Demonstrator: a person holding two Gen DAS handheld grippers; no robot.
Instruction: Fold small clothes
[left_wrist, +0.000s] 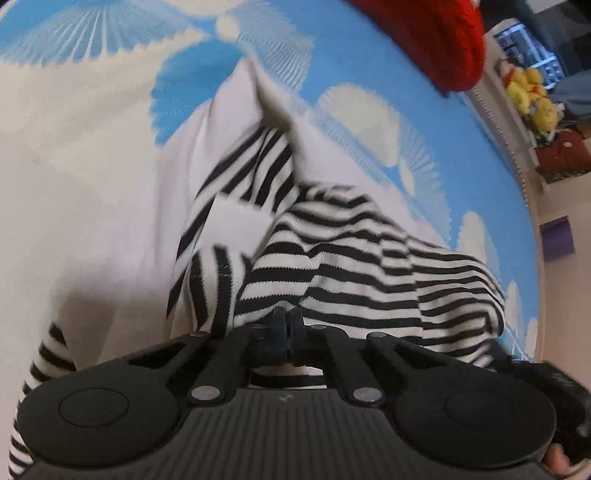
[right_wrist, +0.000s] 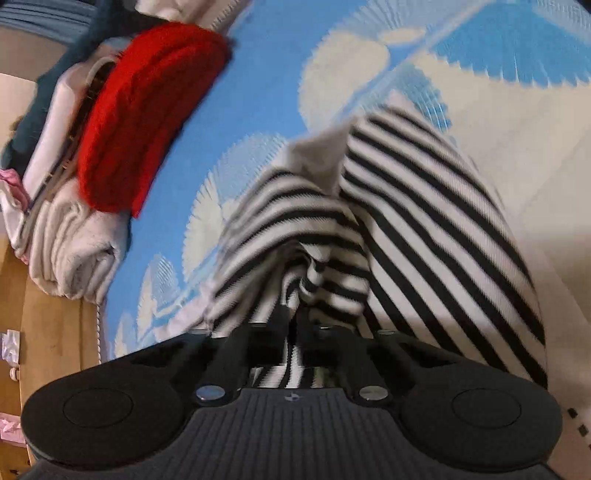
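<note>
2 grippers, left (left_wrist: 287, 318) and right (right_wrist: 292, 318), fingers each clamped on the striped garment (left_wrist: 354, 266) above the blue-and-white blanket (left_wrist: 74, 147).

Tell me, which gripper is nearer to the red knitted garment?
Probably the right, though it is hard to judge. The right gripper, shut on the striped garment, has the red knitted garment large, up-left. The left gripper sees it smaller, up-right.

Striped garment (left_wrist: 354, 266): ribbed knit cloth, black and white, matt. Bedcover (left_wrist: 92, 147) under it: woven cloth, blue and cream, fine ribbed texture. Red knit (right_wrist: 147, 110) at 10 o'clock in right view: fuzzy, chunky. Left hand-held gripper (left_wrist: 286, 321) and right hand-held gripper (right_wrist: 291, 325): matt black plastic, ridged body, shiny metal pins
</note>
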